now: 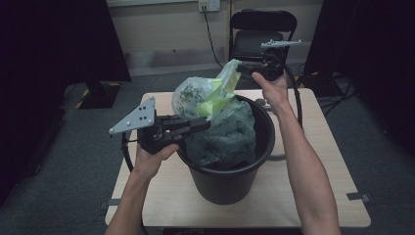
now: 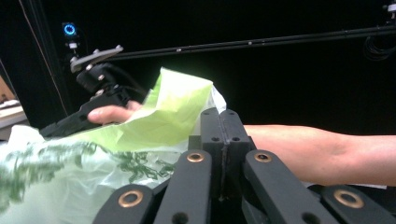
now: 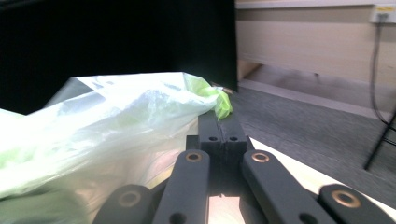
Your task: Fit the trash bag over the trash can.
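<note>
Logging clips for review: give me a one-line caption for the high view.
Both tools, left and right, pinch a green bag in a black bin.

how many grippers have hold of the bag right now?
2. The left gripper is shut on the plastic bag at its near left side; the right gripper is shut on its lifted top corner, above the black bin.

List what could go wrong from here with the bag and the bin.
1. The thin green bag is stretched between the left claw and the right claw, each shut on a small pinch of film; a harder pull could tear it or slip it free.
2. The black bin stands unheld on the table; lifting the bag may drag or tip it.
3. The right claw's cable hangs beside the rim and might snag.
</note>
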{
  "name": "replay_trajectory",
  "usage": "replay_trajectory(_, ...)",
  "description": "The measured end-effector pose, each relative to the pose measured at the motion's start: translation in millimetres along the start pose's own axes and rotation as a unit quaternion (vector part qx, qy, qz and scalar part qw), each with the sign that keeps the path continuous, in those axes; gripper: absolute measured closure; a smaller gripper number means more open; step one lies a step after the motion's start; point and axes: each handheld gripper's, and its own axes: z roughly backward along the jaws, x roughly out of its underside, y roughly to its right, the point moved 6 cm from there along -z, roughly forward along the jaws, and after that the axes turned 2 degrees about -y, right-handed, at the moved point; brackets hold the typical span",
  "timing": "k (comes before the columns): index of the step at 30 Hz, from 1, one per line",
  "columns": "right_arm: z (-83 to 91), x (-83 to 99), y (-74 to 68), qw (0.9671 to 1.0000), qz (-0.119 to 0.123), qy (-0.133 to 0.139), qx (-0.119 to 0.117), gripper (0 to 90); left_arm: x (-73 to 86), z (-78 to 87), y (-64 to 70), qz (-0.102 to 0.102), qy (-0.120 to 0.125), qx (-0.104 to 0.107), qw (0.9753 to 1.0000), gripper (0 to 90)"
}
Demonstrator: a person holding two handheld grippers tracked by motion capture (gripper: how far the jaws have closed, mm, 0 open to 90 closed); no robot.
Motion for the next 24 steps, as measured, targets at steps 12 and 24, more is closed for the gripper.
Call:
replay_trajectory(12, -0.3, 7.6, 34.6, 0.9963, -0.037, -0.003, 0.078, 90.0, -7.1, 1.4, 12.5, -0.008, 0.003, 0.030, 0.9995, 90.0)
replay_trajectory(24, -9.6, 16.5, 37.9, 0.9971, -0.036, -0.003, 0.067, 90.0, -13.0, -1.9, 25.7, -0.035, -0.010, 0.027, 0.9990, 75.7)
